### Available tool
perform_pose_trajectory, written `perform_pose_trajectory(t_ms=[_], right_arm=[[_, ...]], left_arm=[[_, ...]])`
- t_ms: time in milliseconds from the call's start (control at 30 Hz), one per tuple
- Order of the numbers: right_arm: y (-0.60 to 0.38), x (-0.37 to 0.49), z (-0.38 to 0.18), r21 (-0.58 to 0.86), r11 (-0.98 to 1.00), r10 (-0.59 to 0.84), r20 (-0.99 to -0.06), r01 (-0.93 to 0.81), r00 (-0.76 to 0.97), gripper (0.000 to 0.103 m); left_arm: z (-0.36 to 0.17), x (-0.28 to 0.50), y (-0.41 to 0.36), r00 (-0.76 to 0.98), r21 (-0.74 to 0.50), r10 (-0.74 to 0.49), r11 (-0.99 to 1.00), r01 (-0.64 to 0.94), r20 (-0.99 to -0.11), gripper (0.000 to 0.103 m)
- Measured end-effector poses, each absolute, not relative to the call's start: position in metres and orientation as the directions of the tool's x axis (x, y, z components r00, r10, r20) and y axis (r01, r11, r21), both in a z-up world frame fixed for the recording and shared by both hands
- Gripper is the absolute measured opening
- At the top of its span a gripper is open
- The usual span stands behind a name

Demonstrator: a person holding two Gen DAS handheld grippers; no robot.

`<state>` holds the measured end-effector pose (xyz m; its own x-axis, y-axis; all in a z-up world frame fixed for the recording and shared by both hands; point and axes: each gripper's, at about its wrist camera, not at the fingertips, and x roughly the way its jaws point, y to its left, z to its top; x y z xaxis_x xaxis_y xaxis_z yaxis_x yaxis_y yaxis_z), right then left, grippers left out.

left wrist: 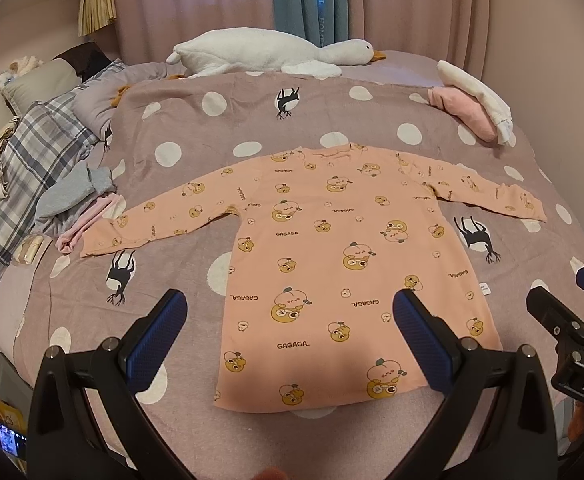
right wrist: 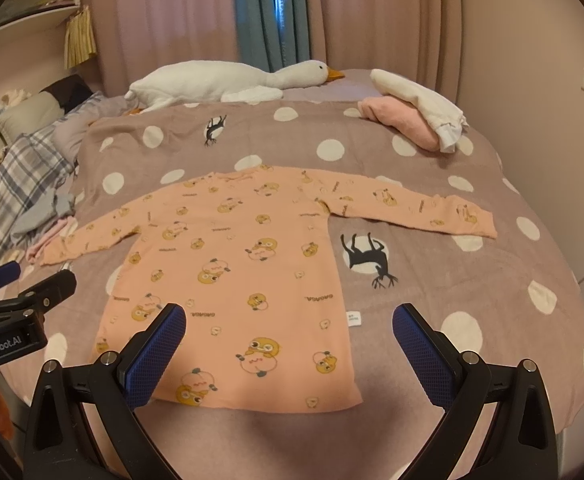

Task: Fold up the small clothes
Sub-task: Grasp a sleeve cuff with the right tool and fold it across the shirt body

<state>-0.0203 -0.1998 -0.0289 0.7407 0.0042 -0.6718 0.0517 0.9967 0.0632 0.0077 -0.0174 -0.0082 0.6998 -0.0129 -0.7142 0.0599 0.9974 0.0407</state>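
A small peach long-sleeved shirt (left wrist: pixel 332 248) with cartoon prints lies flat on the bed, both sleeves spread out, hem toward me; it also shows in the right wrist view (right wrist: pixel 236 272). My left gripper (left wrist: pixel 288 320) is open and empty, held above the hem's left part. My right gripper (right wrist: pixel 288 328) is open and empty above the hem's right part. In the left wrist view the right gripper (left wrist: pixel 572 312) shows at the right edge; in the right wrist view the left gripper (right wrist: pixel 24 296) shows at the left edge.
The bed has a mauve polka-dot blanket (left wrist: pixel 212 128). A white goose plush (left wrist: pixel 268 50) lies at the back. Folded pink and white clothes (right wrist: pixel 416 114) sit back right. Grey and pink clothes (left wrist: pixel 76 200) and a plaid quilt (left wrist: pixel 24 168) lie left.
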Motion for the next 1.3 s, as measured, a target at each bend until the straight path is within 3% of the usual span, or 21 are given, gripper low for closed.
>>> perform_pose_trajectory(t_ms=[233, 367, 567, 833, 1100, 1300], right_arm=[[-0.216, -0.016, -0.045, 0.119, 0.991, 0.038, -0.682, 0.059, 0.730, 0.102], [-0.245, -0.013, -0.059, 0.319, 0.947, 0.197, -0.652, 0.030, 0.732, 0.102], [-0.313, -0.004, -0.103, 0.587, 0.795, 0.309, -0.606, 0.150, 0.733, 0.102], [-0.394, 0.034, -0.136, 0.668, 0.682, 0.239, -0.589, 0.298, 0.772, 0.102], [-0.468, 0.092, -0.161, 0.726, 0.573, 0.168, -0.558, 0.380, 0.812, 0.102], [-0.505, 0.116, -0.182, 0.823, 0.428, 0.160, -0.475, 0.373, 0.865, 0.102]], left_arm=[[-0.022, 0.021, -0.020, 0.650, -0.015, -0.078, 0.995, 0.102, -0.756, 0.103], [-0.042, 0.034, -0.010, 0.588, -0.142, -0.173, 0.985, 0.100, -0.790, 0.103], [-0.081, 0.064, -0.001, 0.482, -0.280, -0.269, 0.959, 0.051, -0.834, 0.103], [-0.110, 0.094, 0.004, 0.403, -0.383, -0.351, 0.924, 0.003, -0.845, 0.103], [-0.117, 0.129, 0.004, 0.400, -0.396, -0.354, 0.918, -0.025, -0.845, 0.103], [-0.124, 0.143, -0.007, 0.380, -0.363, -0.332, 0.932, -0.010, -0.863, 0.103]])
